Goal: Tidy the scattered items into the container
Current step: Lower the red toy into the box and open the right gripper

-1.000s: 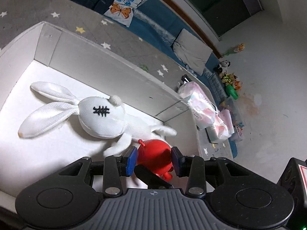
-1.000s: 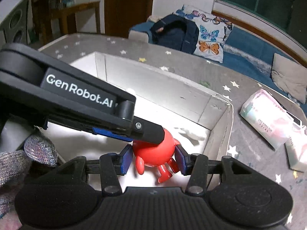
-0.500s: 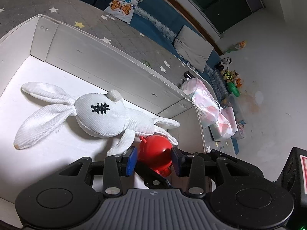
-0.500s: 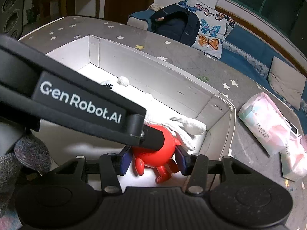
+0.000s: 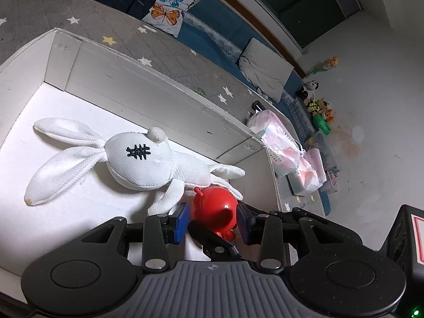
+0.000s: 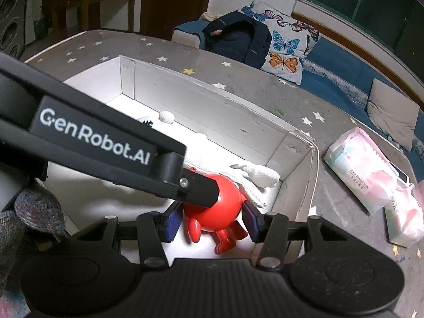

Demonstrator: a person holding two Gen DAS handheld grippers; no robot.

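Observation:
A round red toy figure [image 5: 214,213] with small legs is inside the white cardboard box [image 5: 148,90], near its right end. Both grippers close around it. My left gripper [image 5: 213,224] has its blue pads on both sides of the red body. My right gripper [image 6: 210,218] also has its pads against the red toy [image 6: 214,212], and the left gripper's finger [image 6: 196,188] crosses over the toy's top. A white plush rabbit [image 5: 137,161] lies on the box floor, its legs beside the toy.
Pink tissue packs [image 6: 363,169] lie on the grey star-patterned mat [image 6: 238,71] right of the box. A butterfly pillow [image 6: 288,47] and a dark backpack [image 6: 238,37] sit beyond the box. Small toys [image 5: 318,108] stand by the far wall.
Both grippers and the red toy have shifted slightly within the box. The rabbit's legs now show more clearly beside the toy. Both grips look the same.

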